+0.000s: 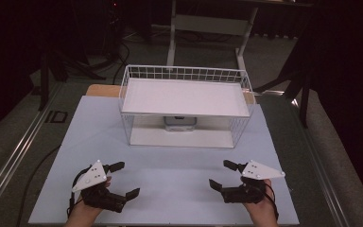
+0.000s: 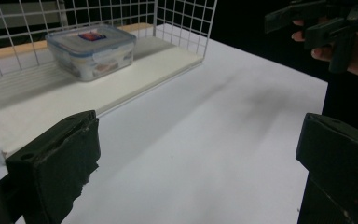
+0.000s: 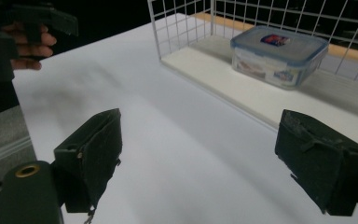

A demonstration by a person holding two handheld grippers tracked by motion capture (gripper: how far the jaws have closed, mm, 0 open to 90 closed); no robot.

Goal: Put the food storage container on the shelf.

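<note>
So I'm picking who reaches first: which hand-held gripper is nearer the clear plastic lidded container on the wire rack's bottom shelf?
Neither clearly: the left hand-held gripper and right hand-held gripper flank the clear plastic lidded container, about equally far.

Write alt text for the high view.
A white wire rack with two shelves stands on a white table, a lidded plastic container on its lower shelf. Near the front edge, the left claw and right claw rest open, held in each hand.

One white wire-mesh rack (image 1: 185,75) with two white shelves, one clear lidded plastic food box (image 2: 91,50), and two black handheld grippers, left (image 1: 118,182) and right (image 1: 225,174).
</note>
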